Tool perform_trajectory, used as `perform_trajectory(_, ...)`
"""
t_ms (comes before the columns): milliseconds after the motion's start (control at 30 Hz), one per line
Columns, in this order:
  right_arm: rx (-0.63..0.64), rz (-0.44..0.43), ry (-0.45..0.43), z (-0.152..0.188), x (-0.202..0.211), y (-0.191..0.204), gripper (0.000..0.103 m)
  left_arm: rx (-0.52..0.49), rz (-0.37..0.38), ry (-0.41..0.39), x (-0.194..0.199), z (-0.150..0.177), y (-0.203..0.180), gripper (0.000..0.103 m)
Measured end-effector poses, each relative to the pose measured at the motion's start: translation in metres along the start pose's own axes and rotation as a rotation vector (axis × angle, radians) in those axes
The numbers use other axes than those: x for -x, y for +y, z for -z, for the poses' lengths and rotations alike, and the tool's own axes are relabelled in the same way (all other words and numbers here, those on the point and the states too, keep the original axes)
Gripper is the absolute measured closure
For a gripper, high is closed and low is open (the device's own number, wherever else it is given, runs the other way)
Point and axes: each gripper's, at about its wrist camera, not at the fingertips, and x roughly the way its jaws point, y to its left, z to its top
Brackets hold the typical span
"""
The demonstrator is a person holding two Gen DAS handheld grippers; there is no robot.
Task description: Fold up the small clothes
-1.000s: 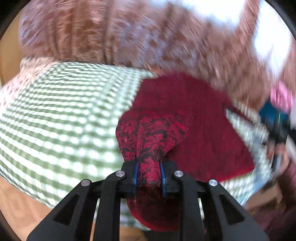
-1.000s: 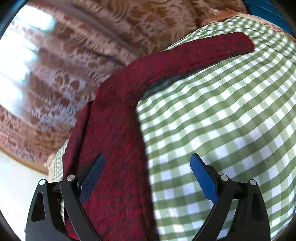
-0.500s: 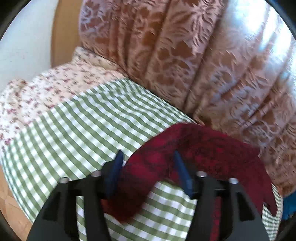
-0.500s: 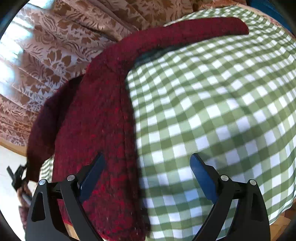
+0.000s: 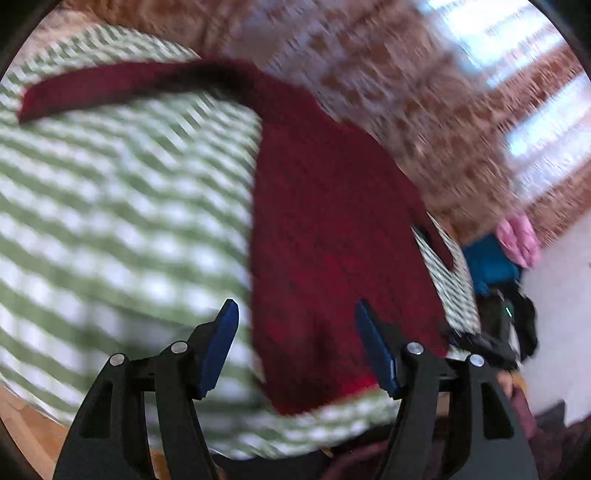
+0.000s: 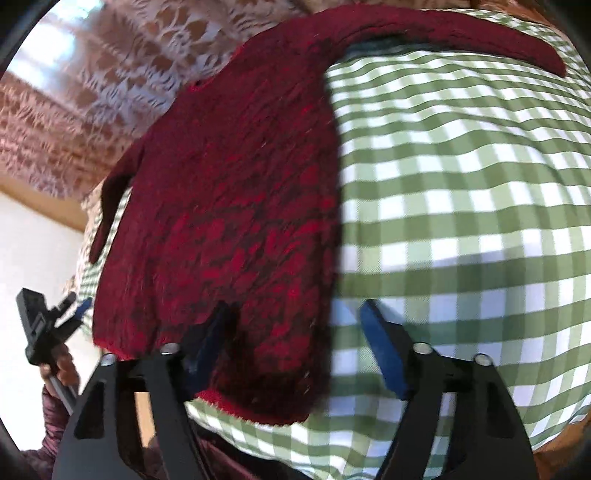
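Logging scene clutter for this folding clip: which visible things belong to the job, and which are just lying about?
Job:
- red knit garment
- green checked cloth under it
- left gripper, jaws opening
- right gripper, jaws closing

Lying about:
- patterned curtain
- blue item
- pink item

Dark red sweater (image 6: 236, 206) — green-and-white checked cloth (image 6: 461, 206)

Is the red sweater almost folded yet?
Not yet. The red sweater lies flat on the checked cloth, one sleeve stretched out. The right tool is closing over its hem; the left tool is opening, holding nothing. All folds remain.
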Motion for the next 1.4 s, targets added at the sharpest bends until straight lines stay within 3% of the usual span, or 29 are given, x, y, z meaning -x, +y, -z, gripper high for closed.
perform_trajectory(133, 0.027, -0.003, 0.012, 0.004, -0.004, 0.005, 0.059, -0.051, -0.057, 0.004, -0.015, 0.029, -0.021, 0.039)
perform_trajectory(233, 0.051, 0.013, 0.015, 0.005, -0.005, 0.01, 0.073, -0.072, -0.069, -0.005, -0.022, 0.022, -0.027, 0.085)
perform_trajectory(267, 0.054, -0.001, 0.014, 0.005, -0.002, 0.013, 0.08, -0.095, -0.095, -0.013, -0.023, 0.02, -0.03, 0.088)
perform_trajectory(333, 0.081, -0.004, 0.001, 0.006, 0.008, 0.021, 0.083, -0.129, -0.118, -0.021, -0.02, 0.012, -0.035, 0.09)
perform_trajectory(467, 0.176, 0.002, -0.028, 0.017, 0.039, 0.035, 0.087, -0.185, -0.162, -0.026, 0.004, 0.008, -0.037, 0.091)
perform_trajectory(700, 0.228, 0.013, 0.114, 0.076, 0.025, 0.033, 0.087, -0.156, -0.263, 0.076, 0.005, 0.043, -0.02, 0.088)
perform_trajectory(800, 0.21, -0.017, 0.128, 0.08, 0.025, 0.029, 0.087, -0.137, -0.244, 0.063, 0.015, 0.047, -0.02, 0.077)
perform_trajectory(867, 0.21, -0.044, 0.12, 0.073, 0.031, 0.028, 0.087, -0.111, -0.247, 0.006, 0.024, 0.042, -0.025, 0.063)
perform_trajectory(933, 0.184, -0.107, 0.126, 0.06, 0.04, 0.019, 0.08, -0.125, -0.27, -0.054, 0.033, 0.034, -0.036, 0.061)
perform_trajectory(967, 0.159, -0.12, 0.116, 0.053, 0.044, 0.014, 0.061, -0.137, -0.282, -0.076, 0.037, 0.027, -0.044, 0.061)
perform_trajectory(1000, 0.136, -0.121, 0.076, 0.046, 0.05, 0.007, 0.045, -0.149, -0.258, -0.098, 0.04, 0.019, -0.053, 0.061)
perform_trajectory(1067, 0.082, -0.092, -0.027, 0.023, 0.062, -0.013, 0.044, -0.151, -0.213, -0.138, 0.038, 0.005, -0.067, 0.054)
perform_trajectory(1100, -0.006, -0.068, -0.081, 0.003, 0.066, -0.035, 0.044, -0.156, -0.189, -0.145, 0.031, -0.004, -0.077, 0.052)
perform_trajectory(1233, -0.267, 0.027, -0.271, -0.054, 0.08, -0.111, 0.044, -0.157, -0.187, -0.114, -0.013, -0.023, -0.1, 0.052)
perform_trajectory(1400, -0.561, 0.118, -0.467, -0.12, 0.091, -0.207, 0.045, -0.188, -0.201, -0.058, -0.057, -0.01, -0.122, 0.052)
